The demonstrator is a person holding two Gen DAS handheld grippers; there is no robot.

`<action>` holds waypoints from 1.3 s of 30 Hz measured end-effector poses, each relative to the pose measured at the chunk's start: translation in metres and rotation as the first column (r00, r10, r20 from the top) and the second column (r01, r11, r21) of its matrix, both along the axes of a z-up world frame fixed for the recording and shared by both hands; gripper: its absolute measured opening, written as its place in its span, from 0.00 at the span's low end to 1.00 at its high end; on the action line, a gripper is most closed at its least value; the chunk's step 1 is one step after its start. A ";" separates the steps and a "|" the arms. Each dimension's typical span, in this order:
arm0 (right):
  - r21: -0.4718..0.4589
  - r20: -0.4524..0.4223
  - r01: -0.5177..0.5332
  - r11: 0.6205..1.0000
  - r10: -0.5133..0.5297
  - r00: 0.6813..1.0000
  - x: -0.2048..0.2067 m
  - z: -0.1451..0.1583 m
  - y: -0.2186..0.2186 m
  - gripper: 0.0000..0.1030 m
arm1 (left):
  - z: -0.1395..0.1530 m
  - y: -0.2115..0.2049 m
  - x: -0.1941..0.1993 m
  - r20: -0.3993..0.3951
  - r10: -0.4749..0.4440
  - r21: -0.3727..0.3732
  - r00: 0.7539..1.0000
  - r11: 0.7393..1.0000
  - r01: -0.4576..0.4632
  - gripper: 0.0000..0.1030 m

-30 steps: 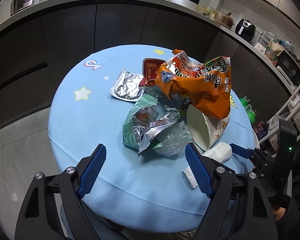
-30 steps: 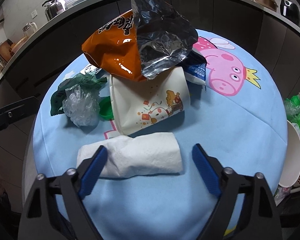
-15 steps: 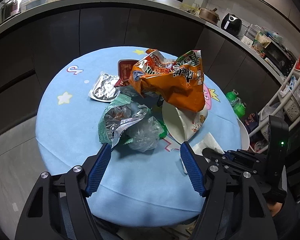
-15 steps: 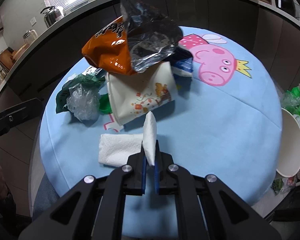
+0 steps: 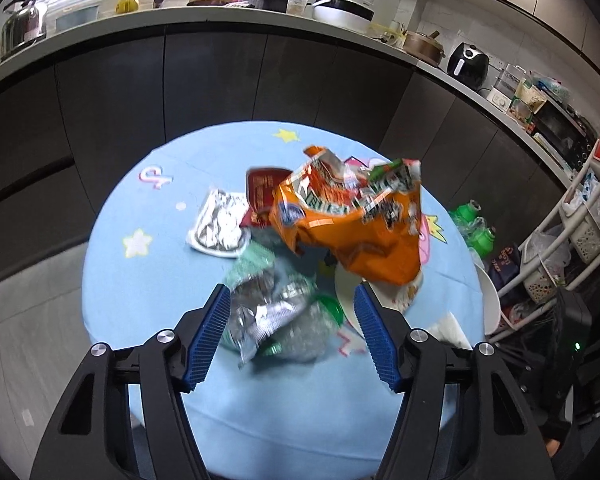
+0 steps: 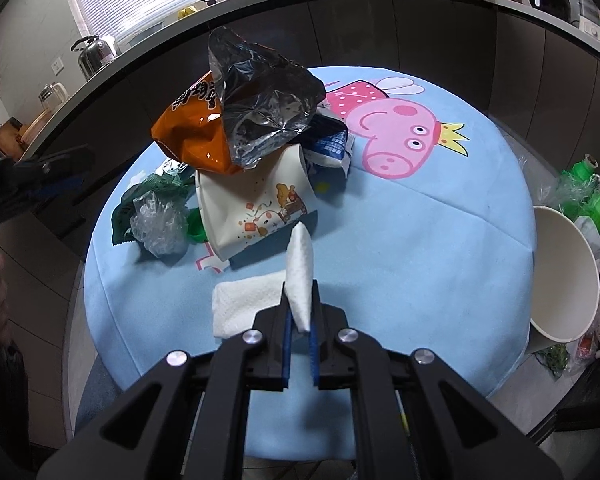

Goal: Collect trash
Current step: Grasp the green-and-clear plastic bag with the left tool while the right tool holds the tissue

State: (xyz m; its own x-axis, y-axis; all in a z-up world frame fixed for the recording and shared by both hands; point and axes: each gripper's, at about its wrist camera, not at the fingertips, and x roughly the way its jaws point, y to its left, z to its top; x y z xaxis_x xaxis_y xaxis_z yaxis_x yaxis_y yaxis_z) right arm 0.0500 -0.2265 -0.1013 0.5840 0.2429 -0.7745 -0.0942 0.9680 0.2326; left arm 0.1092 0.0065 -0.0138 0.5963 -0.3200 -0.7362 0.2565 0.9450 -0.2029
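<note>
One item has just been secured: the white paper towel is pinched in the right gripper above the table, while the left gripper, its jaws narrowing but unclenched, is brought around the green-and-foil wrapper.

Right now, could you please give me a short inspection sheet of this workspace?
Surface: round table under a blue cartoon cloth.
Job's things: white paper towel; orange snack bag; paper cup on its side; green wrapper.
Clutter: foil lid.
Tongs: right tongs shut on the paper towel; left tongs open, have been closing, green wrapper between them, no contact seen.
Cables: nothing seen.
Surroundings: kitchen counter; white bin beside the table.
</note>
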 end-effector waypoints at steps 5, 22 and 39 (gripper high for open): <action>0.012 -0.011 0.010 1.000 -0.010 1.000 0.003 -0.002 -0.005 0.10 | -0.011 0.007 0.022 -0.043 0.009 0.023 0.999 1.000 -0.008 0.57; -0.008 -0.034 -0.008 1.000 0.007 0.999 0.009 -0.009 0.007 0.09 | -0.075 0.037 0.068 -0.251 -0.023 -0.046 0.968 0.999 0.012 0.10; 0.026 0.119 0.011 1.000 -0.014 0.993 -0.012 0.043 0.000 0.08 | 0.007 0.035 0.007 -0.069 0.015 -0.078 0.998 0.997 -0.020 0.00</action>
